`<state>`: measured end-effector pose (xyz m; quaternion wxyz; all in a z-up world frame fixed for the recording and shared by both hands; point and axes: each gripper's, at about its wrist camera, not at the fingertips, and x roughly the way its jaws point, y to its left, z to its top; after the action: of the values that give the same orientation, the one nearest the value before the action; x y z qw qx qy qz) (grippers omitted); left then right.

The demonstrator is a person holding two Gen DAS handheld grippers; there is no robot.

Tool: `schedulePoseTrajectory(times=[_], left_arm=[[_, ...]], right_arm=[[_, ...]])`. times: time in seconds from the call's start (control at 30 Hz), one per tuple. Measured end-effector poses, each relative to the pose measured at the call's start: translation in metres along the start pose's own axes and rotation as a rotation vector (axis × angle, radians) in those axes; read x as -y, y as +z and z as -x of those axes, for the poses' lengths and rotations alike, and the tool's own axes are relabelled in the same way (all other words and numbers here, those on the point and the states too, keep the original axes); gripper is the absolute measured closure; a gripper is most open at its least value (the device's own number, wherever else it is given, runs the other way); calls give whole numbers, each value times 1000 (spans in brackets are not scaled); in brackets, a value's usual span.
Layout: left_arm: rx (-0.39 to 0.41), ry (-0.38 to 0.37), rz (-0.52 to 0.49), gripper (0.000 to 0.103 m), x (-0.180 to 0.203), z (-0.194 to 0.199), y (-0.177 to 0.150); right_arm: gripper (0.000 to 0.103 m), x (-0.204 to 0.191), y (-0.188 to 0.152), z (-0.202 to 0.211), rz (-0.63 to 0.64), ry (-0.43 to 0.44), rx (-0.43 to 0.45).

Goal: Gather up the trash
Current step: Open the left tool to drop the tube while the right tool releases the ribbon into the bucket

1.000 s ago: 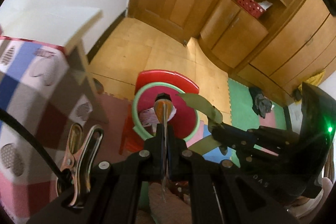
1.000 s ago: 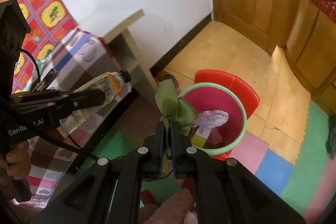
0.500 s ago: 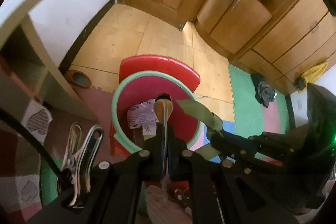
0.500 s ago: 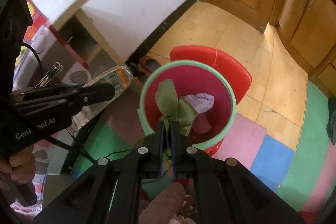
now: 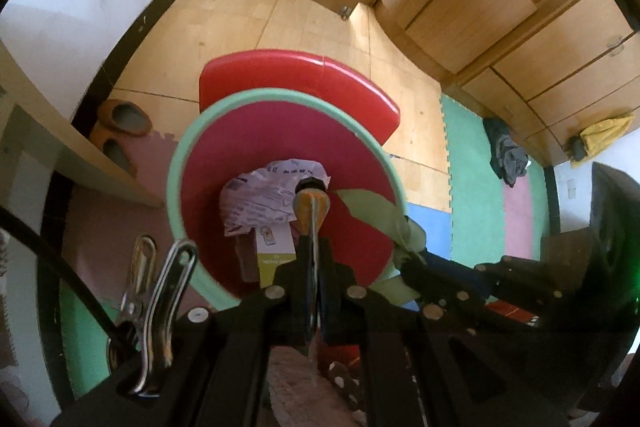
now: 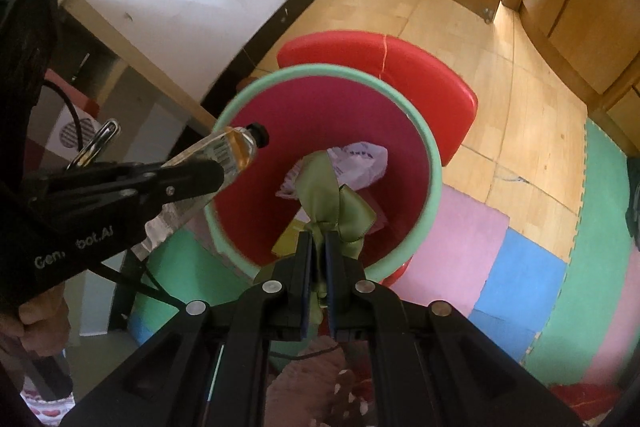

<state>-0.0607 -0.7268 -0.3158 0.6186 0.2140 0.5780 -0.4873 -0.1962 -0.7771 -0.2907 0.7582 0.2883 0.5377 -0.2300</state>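
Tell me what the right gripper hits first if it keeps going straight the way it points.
Probably the trash in the bin. The right gripper, shut on a green ribbon, points down into the bin's mouth, at the crumpled paper and a carton. Depth is unclear.

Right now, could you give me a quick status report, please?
Left gripper shut on bottle. Right gripper shut on green ribbon. Both over bin. Nothing blocking.

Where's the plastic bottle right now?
In the right wrist view, the plastic bottle is clamped in the left gripper, its cap over the bin's left rim.
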Motion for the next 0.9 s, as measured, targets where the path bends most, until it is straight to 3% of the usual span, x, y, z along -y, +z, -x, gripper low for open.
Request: schedulePoseTrajectory(times=[0.23, 0.6, 0.8, 0.9], left_arm=[[-30, 17, -7, 101, -3, -26, 8], [-41, 16, -3, 100, -5, -28, 10], [-47, 26, -11, 92, -4, -27, 10], [-50, 34, -6, 87, -5, -27, 11]], right_arm=[[96, 10, 3, -19, -17, -10, -24], [95, 10, 4, -22, -16, -16, -25], [87, 10, 6, -19, -35, -25, -16], [78, 8, 9, -18, -36, -28, -15]])
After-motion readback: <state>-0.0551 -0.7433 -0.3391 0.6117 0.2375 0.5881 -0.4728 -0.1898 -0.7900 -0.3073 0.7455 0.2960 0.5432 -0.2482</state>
